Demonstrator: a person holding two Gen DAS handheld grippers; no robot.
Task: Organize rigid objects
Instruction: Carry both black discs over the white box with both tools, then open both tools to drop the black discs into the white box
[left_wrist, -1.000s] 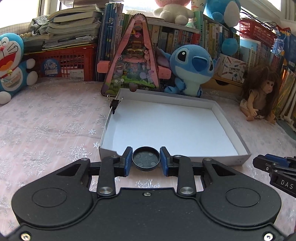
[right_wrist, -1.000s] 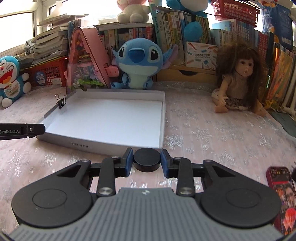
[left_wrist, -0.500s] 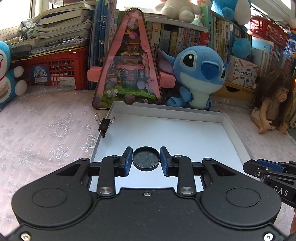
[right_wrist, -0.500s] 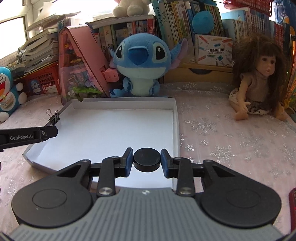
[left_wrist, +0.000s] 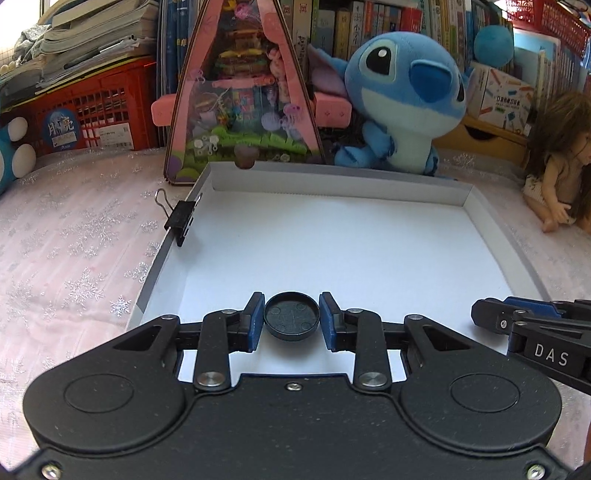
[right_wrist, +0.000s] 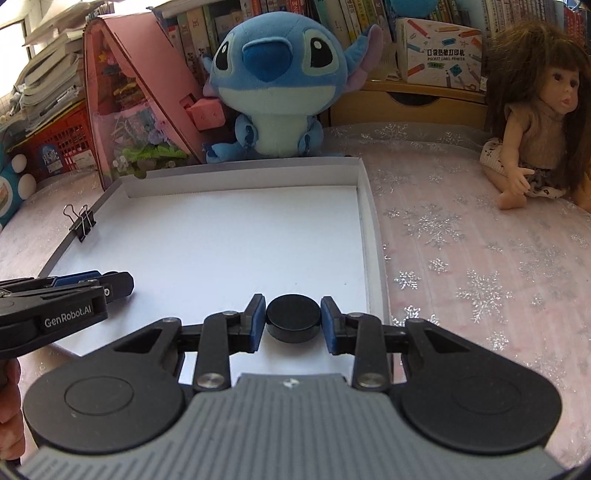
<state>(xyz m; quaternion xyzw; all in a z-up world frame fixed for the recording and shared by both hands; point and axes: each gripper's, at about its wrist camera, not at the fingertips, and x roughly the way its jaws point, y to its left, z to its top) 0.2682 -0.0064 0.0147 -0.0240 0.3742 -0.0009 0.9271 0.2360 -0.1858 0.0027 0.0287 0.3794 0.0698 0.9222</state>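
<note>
My left gripper (left_wrist: 291, 317) is shut on a black round lid (left_wrist: 291, 315), hollow side up, held over the near part of the white shallow box (left_wrist: 332, 184). My right gripper (right_wrist: 293, 319) is shut on a black round puck (right_wrist: 293, 317) over the box's near right part (right_wrist: 364, 206). Each gripper shows in the other's view: the right one at the right edge (left_wrist: 491, 317), the left one at the left edge (right_wrist: 114, 284). The box floor is bare.
A black binder clip (left_wrist: 181, 219) grips the box's left wall. Behind the box stand a pink triangular toy house (left_wrist: 240, 92) and a blue Stitch plush (left_wrist: 402, 96). A doll (right_wrist: 532, 122) sits to the right. Books and a red crate (left_wrist: 92, 107) line the back.
Both grippers have moved forward from in front of the box's near wall to over its floor, each still holding its black disc. The two grippers are now closer together.
</note>
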